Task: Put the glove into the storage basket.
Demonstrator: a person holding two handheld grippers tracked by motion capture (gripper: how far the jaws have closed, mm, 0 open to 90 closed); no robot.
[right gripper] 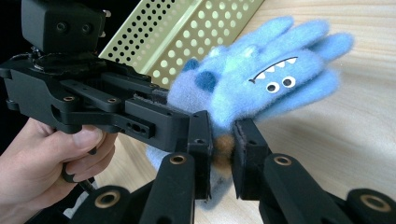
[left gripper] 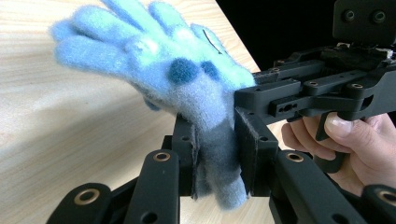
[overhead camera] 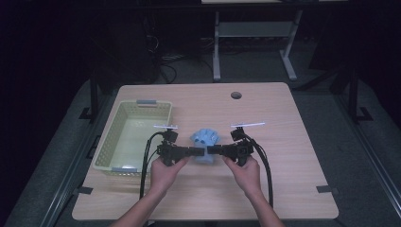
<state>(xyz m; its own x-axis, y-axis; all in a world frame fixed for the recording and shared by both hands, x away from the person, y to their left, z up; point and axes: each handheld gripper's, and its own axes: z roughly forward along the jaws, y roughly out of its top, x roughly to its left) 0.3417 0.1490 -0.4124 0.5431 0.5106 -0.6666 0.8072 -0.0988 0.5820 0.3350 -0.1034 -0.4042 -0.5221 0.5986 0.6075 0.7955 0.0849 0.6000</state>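
Observation:
A fluffy blue glove [overhead camera: 204,141] with a monster face lies at the middle of the wooden table [overhead camera: 283,156]. My left gripper [overhead camera: 198,152] comes at it from the left and is shut on its cuff end. My right gripper [overhead camera: 211,150] comes from the right and is shut on the same end. In the left gripper view the glove [left gripper: 187,84] is pinched between the two black pads, its fingers spread up and to the left. In the right gripper view the glove [right gripper: 261,79] shows white eyes and teeth, with its cuff squeezed between the pads.
A pale yellow perforated basket [overhead camera: 118,142] stands at the table's left side, close to my left hand; its wall [right gripper: 187,32] is behind the glove. A round cable hole [overhead camera: 236,95] is near the far edge. A desk frame [overhead camera: 255,42] stands beyond the table.

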